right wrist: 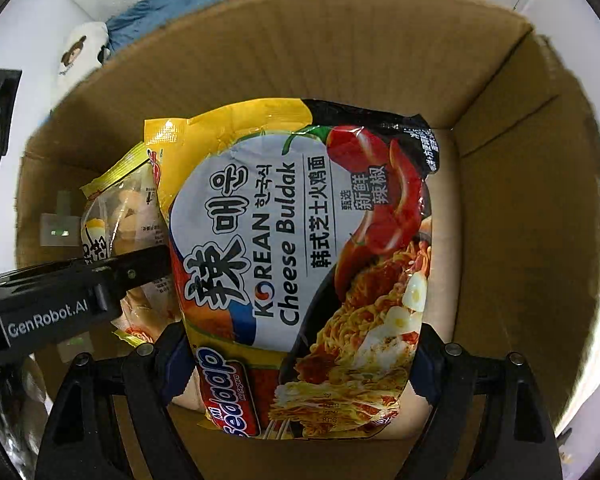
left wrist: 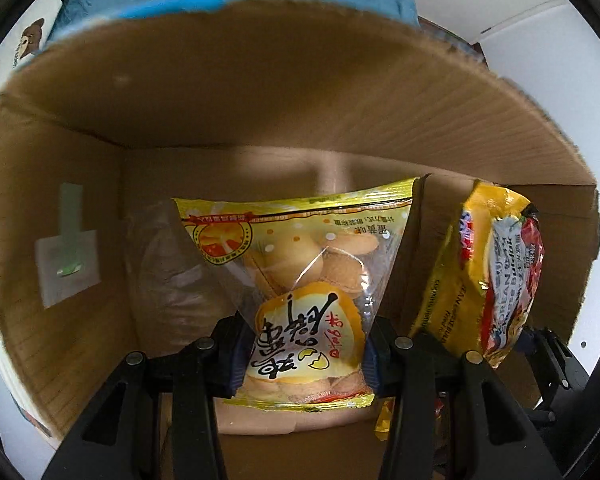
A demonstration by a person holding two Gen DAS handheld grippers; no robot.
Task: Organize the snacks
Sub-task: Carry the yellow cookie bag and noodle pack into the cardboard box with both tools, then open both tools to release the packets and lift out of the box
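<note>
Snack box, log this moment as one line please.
left claw: shut on egg biscuit bag | right claw: shut on Cheese Buldak noodle pack | both over cardboard box | nothing released yet

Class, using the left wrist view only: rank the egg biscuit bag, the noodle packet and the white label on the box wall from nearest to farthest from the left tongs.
1. Egg biscuit bag: clamped between the left tongs.
2. Noodle packet: just right, beside them.
3. White label: far left, on the cardboard box wall.
</note>
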